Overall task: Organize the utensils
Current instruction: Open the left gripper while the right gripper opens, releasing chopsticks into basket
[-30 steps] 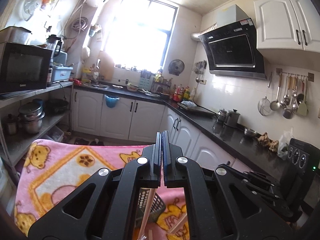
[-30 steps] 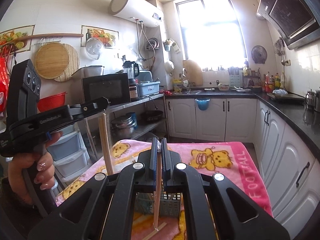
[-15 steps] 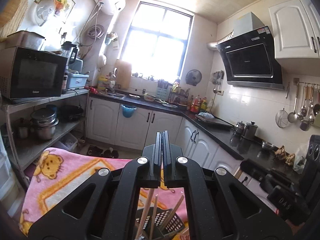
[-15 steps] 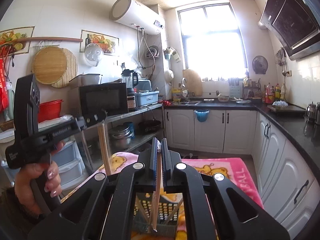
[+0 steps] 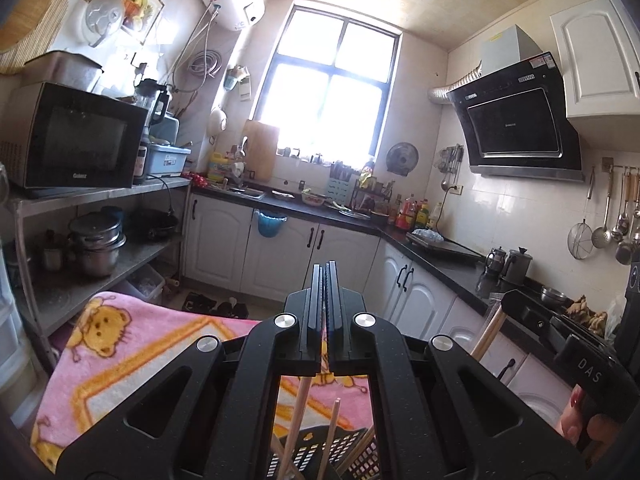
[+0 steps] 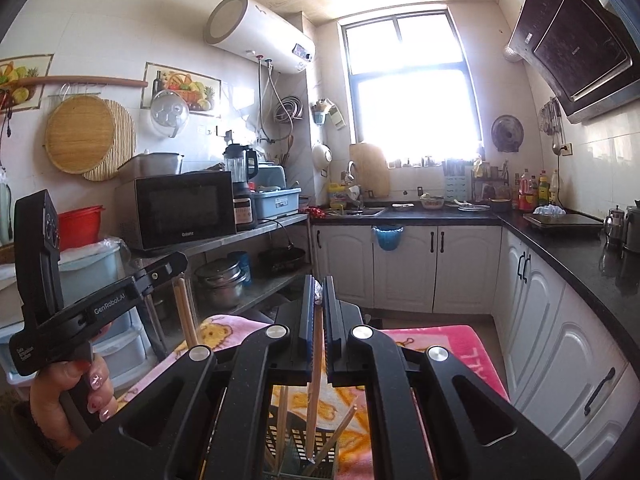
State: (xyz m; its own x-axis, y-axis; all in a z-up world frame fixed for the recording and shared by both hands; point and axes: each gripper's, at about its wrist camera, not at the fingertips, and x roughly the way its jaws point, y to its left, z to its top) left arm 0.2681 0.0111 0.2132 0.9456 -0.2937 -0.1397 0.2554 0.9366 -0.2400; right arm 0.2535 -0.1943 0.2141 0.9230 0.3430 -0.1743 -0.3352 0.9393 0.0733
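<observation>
My left gripper (image 5: 326, 276) is shut on a wooden chopstick (image 5: 298, 412) that hangs down into a dark slotted utensil basket (image 5: 356, 456) holding other chopsticks. My right gripper (image 6: 318, 292) is shut on another wooden chopstick (image 6: 314, 392) whose tip hangs just above or inside the same basket (image 6: 300, 450). The basket stands on a pink cartoon blanket (image 5: 132, 352). The left gripper also shows at the left of the right wrist view (image 6: 176, 264), its chopstick (image 6: 186, 312) pointing down. The right gripper's chopstick shows at the right of the left wrist view (image 5: 488, 332).
A metal shelf rack (image 5: 100, 192) with a microwave (image 5: 76, 148) and pots stands on the left. White cabinets under a black counter (image 6: 560, 240) run along the back and right. The blanket also shows in the right wrist view (image 6: 460, 344).
Both grippers have risen and tilted up, so more of the kitchen and less of the blanket shows. The basket with chopsticks now sits directly below both grippers. Both stay shut on their chopsticks.
</observation>
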